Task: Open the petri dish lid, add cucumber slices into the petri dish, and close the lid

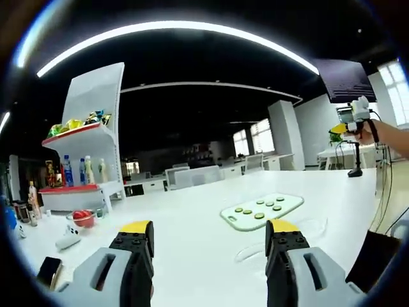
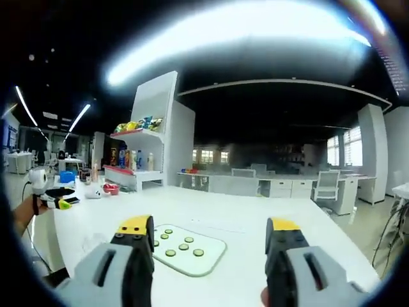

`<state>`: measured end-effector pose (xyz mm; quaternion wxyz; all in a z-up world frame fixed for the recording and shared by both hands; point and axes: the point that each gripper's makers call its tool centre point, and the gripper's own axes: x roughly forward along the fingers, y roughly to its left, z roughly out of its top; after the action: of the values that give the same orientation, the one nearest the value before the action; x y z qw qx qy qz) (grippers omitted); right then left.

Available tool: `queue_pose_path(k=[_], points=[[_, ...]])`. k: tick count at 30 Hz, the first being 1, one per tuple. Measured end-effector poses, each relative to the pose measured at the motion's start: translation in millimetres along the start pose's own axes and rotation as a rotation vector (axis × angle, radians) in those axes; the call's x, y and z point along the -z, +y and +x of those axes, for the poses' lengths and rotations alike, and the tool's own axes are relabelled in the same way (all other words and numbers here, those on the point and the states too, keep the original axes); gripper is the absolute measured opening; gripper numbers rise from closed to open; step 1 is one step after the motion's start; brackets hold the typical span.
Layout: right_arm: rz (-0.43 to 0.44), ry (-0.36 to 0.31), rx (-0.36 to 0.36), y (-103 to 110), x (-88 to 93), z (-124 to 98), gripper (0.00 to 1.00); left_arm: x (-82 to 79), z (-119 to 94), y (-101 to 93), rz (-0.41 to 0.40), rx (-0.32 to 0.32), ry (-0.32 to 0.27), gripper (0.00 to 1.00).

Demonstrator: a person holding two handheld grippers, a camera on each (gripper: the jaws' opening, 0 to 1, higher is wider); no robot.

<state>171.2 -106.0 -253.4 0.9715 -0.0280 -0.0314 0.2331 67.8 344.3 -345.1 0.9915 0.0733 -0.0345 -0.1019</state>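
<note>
Both claws spread wide, nothing between the jaws: left claw (image 1: 209, 238) & right claw (image 2: 209, 235) hover over the long white bench (image 1: 192, 256). Green cucumber slices (image 1: 261, 208) sit on a pale rectangular cutting board (image 1: 291, 206). Clear round petri dish (image 1: 252, 251) lies just beside the board, nearer the left claw.

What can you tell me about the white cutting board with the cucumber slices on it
The cutting board is a flat, pale, rounded rectangle that looks like plastic. It lies flat on the white table, ahead of both open grippers, and neither one touches it. The cucumber slices, small green rounds, lie spread across its top, mostly apart from one another. In the right gripper view the board sits low and left of centre, with a corner hidden behind the left jaw. Nothing else rests on it.
</note>
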Motion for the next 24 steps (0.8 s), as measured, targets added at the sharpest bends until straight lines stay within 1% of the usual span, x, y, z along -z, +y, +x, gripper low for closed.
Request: queue_pose_path(k=[7, 14, 20, 24], points=[[-0.023, -0.001, -0.03, -2, -12.9, 10, 0.69, -3.9, 1, -5.2, -0.002, 0.014, -0.007, 0.71], [-0.018, -0.005, -0.051, -5, -15.5, 18, 0.69, -3.4, 2, -11.9, 0.008, 0.035, 0.0, 0.71], [-0.047, 0.015, -0.085, 5, -18.4, 27, 0.68, -2.7, 1, -14.3, 0.008, 0.041, 0.004, 0.71], [-0.061, 0.027, -0.1, 11, -21.0, 36, 0.67, -1.2, 3, -19.2, 0.001, 0.058, 0.01, 0.71]])
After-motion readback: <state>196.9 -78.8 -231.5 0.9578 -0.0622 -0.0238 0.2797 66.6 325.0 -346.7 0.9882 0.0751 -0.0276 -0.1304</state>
